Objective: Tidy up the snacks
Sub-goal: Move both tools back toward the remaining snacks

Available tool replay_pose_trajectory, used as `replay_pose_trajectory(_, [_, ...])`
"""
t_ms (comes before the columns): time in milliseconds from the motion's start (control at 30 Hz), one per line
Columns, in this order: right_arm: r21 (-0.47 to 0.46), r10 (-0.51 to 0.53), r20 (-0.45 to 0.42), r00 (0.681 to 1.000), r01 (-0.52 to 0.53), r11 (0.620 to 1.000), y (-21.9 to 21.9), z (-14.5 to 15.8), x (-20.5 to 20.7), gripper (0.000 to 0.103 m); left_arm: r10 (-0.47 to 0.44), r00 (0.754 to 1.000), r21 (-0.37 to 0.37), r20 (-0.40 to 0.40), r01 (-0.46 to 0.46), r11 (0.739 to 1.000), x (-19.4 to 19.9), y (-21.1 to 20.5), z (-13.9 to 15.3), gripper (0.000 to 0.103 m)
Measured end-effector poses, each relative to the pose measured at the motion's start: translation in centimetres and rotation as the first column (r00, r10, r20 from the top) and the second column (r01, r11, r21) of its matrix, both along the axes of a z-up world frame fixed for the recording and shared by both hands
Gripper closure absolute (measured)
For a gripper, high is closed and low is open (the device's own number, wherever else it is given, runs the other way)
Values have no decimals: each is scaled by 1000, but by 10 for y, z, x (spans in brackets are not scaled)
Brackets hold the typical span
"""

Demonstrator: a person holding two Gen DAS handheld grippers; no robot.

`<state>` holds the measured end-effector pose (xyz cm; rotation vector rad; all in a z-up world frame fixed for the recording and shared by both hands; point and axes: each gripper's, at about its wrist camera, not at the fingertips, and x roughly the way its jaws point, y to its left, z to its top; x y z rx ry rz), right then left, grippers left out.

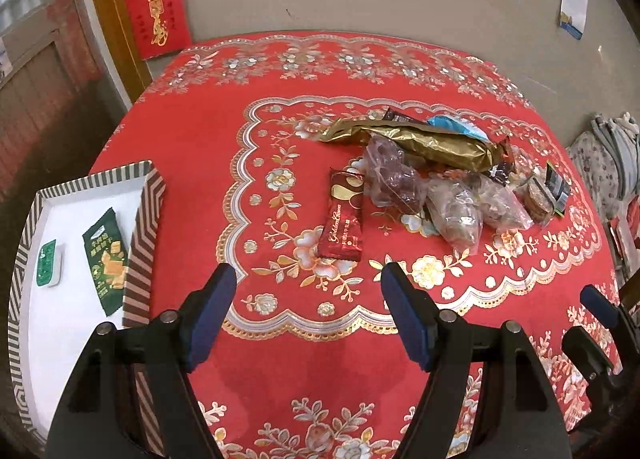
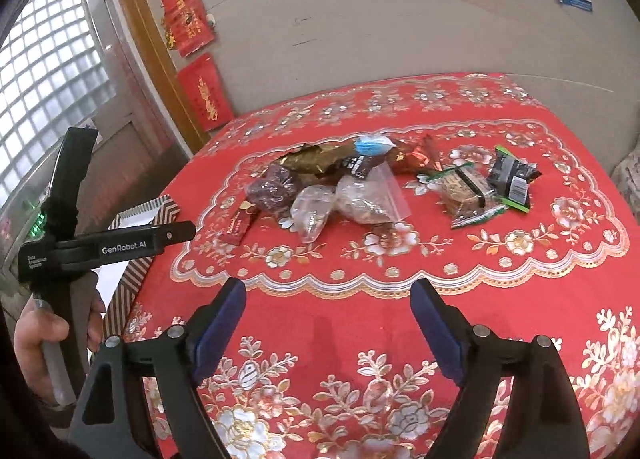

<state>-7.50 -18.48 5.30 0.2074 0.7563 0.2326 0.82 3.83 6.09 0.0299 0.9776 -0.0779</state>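
Observation:
A pile of snacks lies mid-table on the red floral cloth (image 1: 200,147): a long gold wrapper (image 1: 432,143), a red bar (image 1: 344,219), clear bags (image 1: 456,215), a biscuit pack (image 2: 468,191) and a black packet (image 2: 512,179). At the table's left edge stands a striped tray (image 1: 146,227) with a green packet (image 1: 108,259) and a small green-lidded tub (image 1: 50,263) inside. My left gripper (image 1: 308,275) hovers open just short of the red bar, nothing between its fingers. Open wide and also empty, my right gripper (image 2: 328,287) hangs over the cloth's near border, well short of the pile.
A beige wall with red paper hangings (image 1: 158,19) runs behind the table. A glass-block window (image 2: 48,71) is at the left, and a floral cushioned seat (image 1: 600,163) at the right. A hand (image 2: 44,335) grips the left tool's handle beside the tray.

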Motion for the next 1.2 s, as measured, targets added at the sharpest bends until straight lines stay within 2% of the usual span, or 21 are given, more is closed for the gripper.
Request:
replay_pose_trajectory(400, [10, -6, -50, 999, 6, 1000, -6, -14, 9, 17, -5, 996, -79, -86, -2, 997, 49, -3, -20, 28])
replay_pose_trajectory(667, [-6, 9, -60, 998, -9, 1000, -3, -15, 17, 17, -13, 989, -71, -144, 3, 997, 71, -17, -40, 28])
replay_pose_trajectory(1033, [-29, 30, -88, 996, -32, 999, 10, -18, 47, 17, -15, 989, -42, -148, 9, 999, 81, -25, -48, 28])
replay_pose_trajectory(1200, [-80, -49, -87, 995, 42, 996, 2, -13, 79, 17, -15, 990, -7, -139, 14, 1000, 82, -30, -50, 28])
